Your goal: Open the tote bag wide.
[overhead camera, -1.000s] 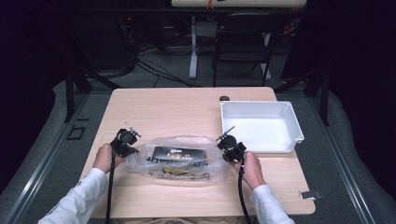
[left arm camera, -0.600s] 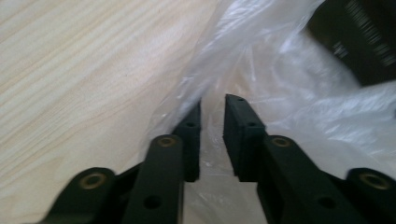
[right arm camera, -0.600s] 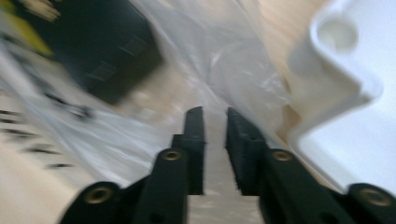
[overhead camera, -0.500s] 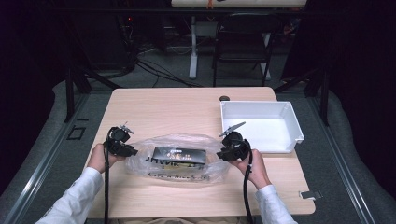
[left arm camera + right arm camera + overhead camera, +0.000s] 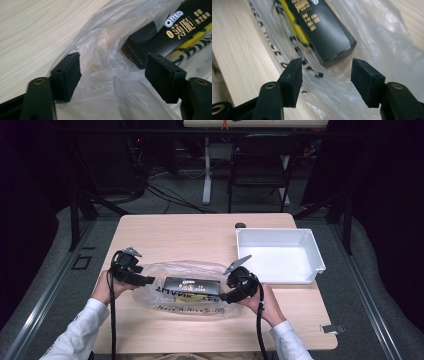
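Both claws, left gripper (image 5: 146,280) and right gripper (image 5: 223,296), have just been opening, nothing clamped, flanking the plastic bag (image 5: 187,290) lying lengthwise near the table's (image 5: 200,232) front edge, equally near.

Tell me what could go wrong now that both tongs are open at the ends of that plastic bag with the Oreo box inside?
Both tongs have just been opening. The left tongs have loose film of the plastic bag between their pads, so it might snag as they pull away. The Oreo box lies near the bag's end by the right tongs and could slide if the bag gets tugged.
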